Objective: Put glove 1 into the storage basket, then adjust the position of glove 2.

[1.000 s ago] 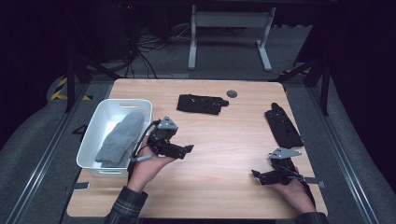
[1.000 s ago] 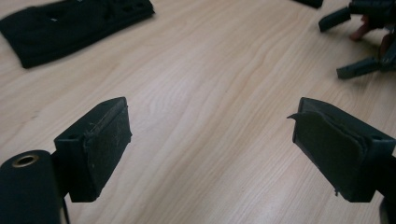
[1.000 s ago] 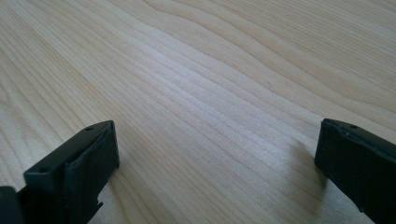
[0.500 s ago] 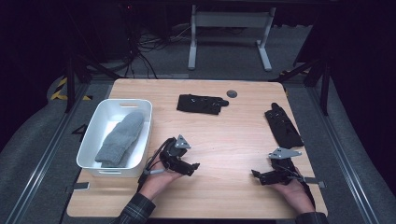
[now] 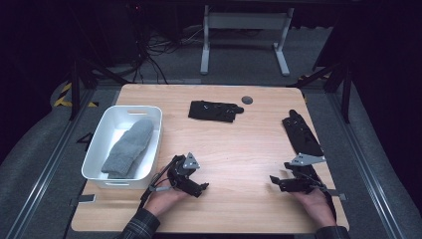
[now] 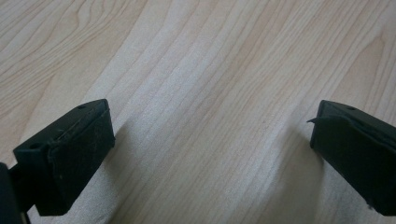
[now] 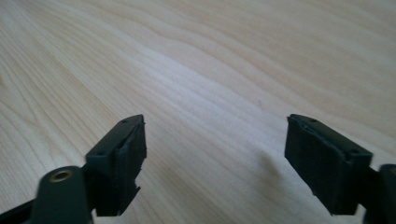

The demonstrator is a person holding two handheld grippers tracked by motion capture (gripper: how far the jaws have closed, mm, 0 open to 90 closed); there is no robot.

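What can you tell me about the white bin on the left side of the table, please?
The white bin is a rectangular tub that looks like plastic, with rounded corners, sloping walls and a handle slot at its far and near ends. It stands upright on the wooden table near the left edge. Inside lies a grey sock, stretched lengthwise. The left gripper sits just right of the bin's near corner; whether it touches it I cannot tell.

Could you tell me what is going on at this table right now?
A person holds a gripper in each hand over a wooden table. The left gripper, jaws just opened wider, and the right gripper, jaws just narrowed, both hold nothing. A grey sock lies in the white bin; two dark socks, one at the far middle and one at the right edge, lie on the table.
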